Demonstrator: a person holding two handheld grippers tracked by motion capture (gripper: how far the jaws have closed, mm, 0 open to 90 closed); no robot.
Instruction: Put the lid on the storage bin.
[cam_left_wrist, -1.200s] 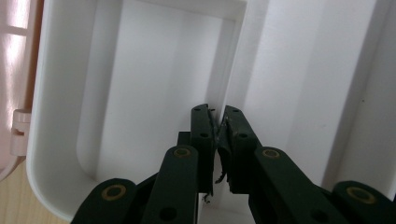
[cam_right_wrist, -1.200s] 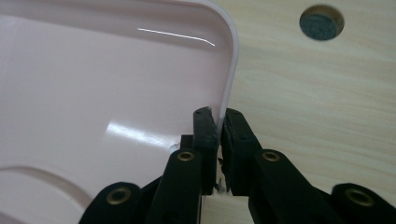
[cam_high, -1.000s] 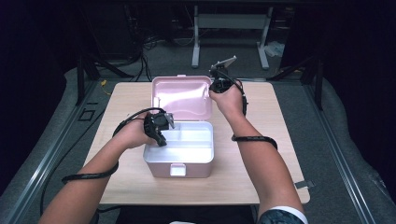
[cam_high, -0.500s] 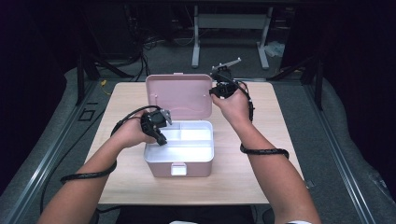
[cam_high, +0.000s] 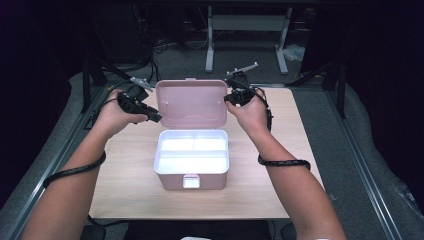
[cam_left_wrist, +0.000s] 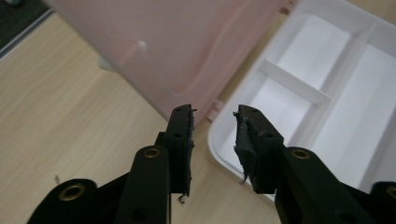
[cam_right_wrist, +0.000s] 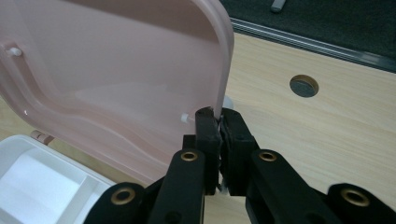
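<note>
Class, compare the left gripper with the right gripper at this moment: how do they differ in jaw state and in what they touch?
The left gripper has just been opening its jaws: a clear gap, nothing between them. The right gripper is shut on the edge of the pink lid. The left gripper hangs beside the lid's left edge, above the table and the white tray's rim; the right one holds the lid's right edge. Both have black jaws and are hand-held.

Glossy pink plastic on the lid, smooth white plastic tray beneath, pale matt wood-grain desk, and matt black tongs with rough, frayed pads.
</note>
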